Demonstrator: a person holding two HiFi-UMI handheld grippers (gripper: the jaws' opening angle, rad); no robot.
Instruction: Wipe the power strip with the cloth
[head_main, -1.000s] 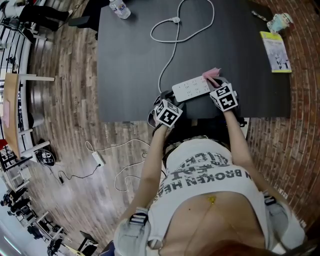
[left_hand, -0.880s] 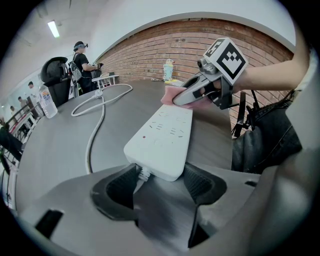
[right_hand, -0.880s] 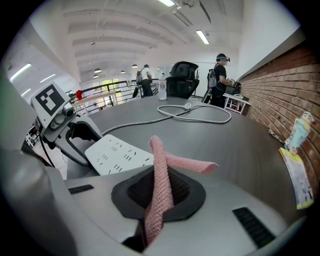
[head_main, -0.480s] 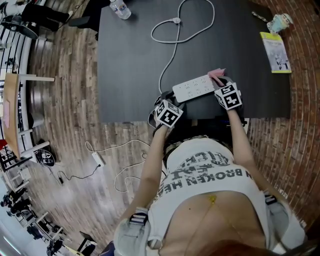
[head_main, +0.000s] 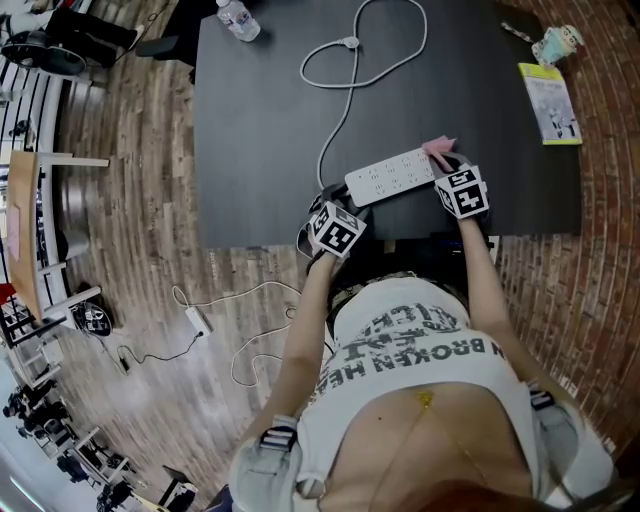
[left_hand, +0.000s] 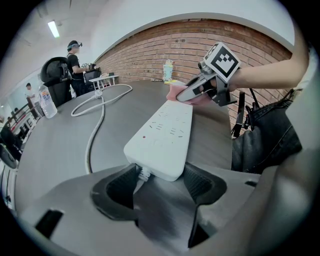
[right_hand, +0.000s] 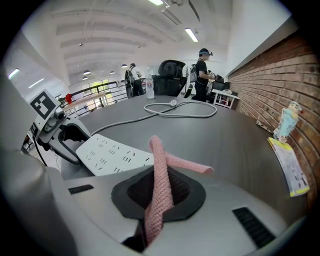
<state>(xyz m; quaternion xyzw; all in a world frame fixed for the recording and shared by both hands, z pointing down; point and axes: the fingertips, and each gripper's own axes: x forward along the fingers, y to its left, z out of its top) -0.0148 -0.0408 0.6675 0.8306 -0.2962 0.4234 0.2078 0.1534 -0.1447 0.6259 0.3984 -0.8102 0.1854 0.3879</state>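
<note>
Strip lies on the counter close to its near edge, right of the middle, slanting away toward the right edge. The left tongs are closed on its cord end, one pad at each side, and seem to be pinning it. The right tongs pinch the pink cloth, whose free end flops over to the right. They sit at the strip's other end, with the cloth beside or just past that end rather than flat on the top face. I judge this to be the wiping step, at one end of a stroke. The next move calls for laying the cloth on the socket face and drawing it toward the left tongs while they hold the strip steady. Whether the cloth touches the strip right now cannot be told. From the head view the marker cubes cover both pairs of jaws. The strip's underside and far side are hidden.
</note>
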